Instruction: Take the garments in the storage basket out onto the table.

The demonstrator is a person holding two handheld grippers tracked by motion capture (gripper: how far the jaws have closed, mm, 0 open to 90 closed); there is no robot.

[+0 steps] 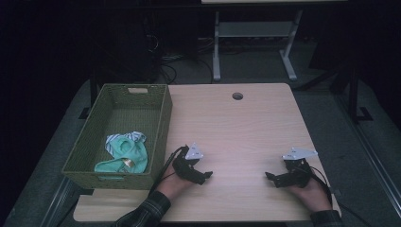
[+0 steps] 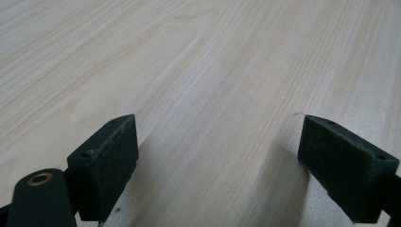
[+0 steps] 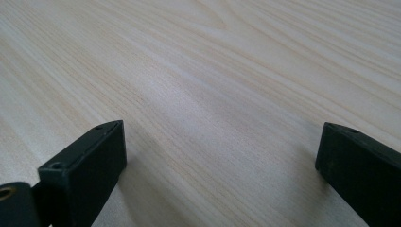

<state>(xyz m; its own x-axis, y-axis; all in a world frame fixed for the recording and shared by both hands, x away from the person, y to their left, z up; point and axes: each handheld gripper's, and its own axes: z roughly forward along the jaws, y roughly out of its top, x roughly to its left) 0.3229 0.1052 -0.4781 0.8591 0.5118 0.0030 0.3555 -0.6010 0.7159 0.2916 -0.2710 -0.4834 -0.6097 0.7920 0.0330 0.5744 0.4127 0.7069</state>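
Resting low over the bare worktop (image 1: 246,127), the left gripper (image 1: 208,175) and the right gripper (image 1: 268,176) both have their jaws wide apart, and nothing sits between them. The thing nearest to them, a green and white cloth (image 1: 124,152), lies bunched in the near end of the woven basket (image 1: 163,127), just left of the left gripper. It looks put away, so little seems left to do. The room behind is too dark to make out.

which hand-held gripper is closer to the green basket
Left. The left hand-held gripper sits just beside the green basket, off its near right corner; the right hand-held gripper is farther across the table.
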